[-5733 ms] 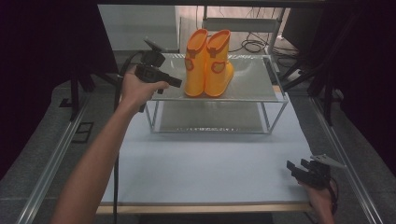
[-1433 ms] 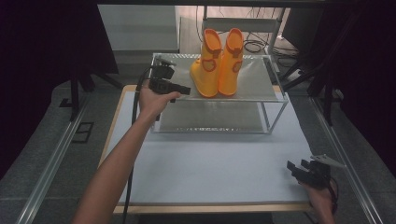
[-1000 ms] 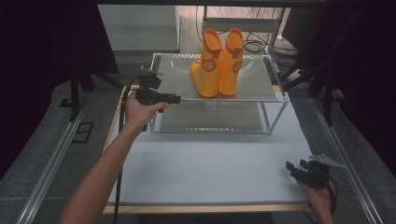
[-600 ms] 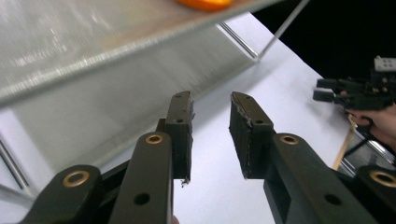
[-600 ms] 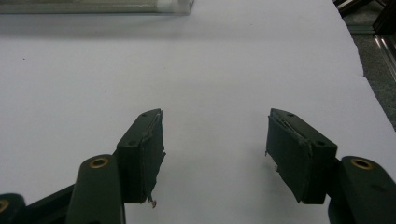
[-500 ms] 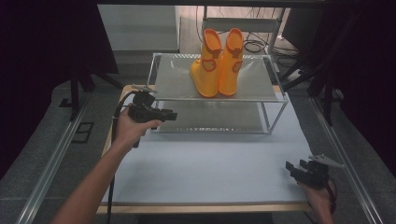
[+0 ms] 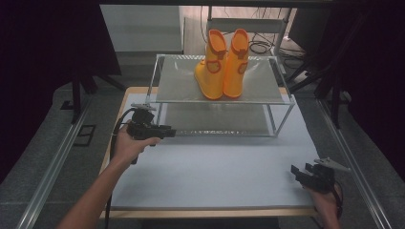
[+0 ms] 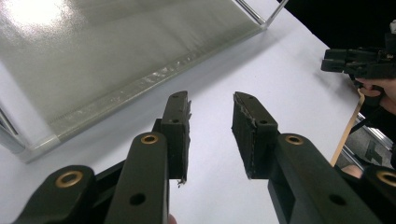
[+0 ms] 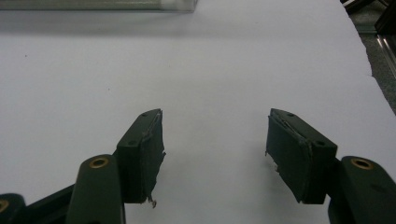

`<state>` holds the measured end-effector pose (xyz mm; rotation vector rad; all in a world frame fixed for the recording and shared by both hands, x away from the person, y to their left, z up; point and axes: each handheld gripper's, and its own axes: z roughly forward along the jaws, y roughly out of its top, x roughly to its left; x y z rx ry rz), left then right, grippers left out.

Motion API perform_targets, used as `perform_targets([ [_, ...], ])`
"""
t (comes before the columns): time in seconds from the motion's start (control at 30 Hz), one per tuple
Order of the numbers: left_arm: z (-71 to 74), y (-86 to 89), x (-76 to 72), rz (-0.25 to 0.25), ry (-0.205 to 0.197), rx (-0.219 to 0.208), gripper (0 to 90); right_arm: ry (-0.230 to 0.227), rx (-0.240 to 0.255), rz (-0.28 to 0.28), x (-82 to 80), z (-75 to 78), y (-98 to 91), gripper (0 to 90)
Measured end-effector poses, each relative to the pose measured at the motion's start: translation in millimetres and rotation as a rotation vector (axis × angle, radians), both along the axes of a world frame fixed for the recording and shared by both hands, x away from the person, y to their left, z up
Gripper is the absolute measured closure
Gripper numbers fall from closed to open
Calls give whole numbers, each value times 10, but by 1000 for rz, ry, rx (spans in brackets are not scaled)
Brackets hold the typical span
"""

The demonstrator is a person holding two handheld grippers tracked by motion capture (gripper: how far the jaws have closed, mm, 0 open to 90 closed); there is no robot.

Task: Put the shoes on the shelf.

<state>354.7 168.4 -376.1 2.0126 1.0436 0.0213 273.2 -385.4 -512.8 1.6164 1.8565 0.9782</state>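
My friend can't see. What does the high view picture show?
A pair of orange boots stands on the top shelf of a metal rack on a white table. The left gripper hovers open and empty beside the rack; the right gripper waits at the table's near corner.

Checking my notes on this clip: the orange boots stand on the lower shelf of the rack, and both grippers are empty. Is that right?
Not quite. The orange boots stand on the top shelf of the rack, as the high view shows. The rest holds: the left gripper and right gripper are both empty.
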Motion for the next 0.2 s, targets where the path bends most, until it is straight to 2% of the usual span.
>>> perform_targets([
  [0.2,-8,-32,5,-8,-1,-4,632,-6,1,-1,-6,16,-9,363],
])
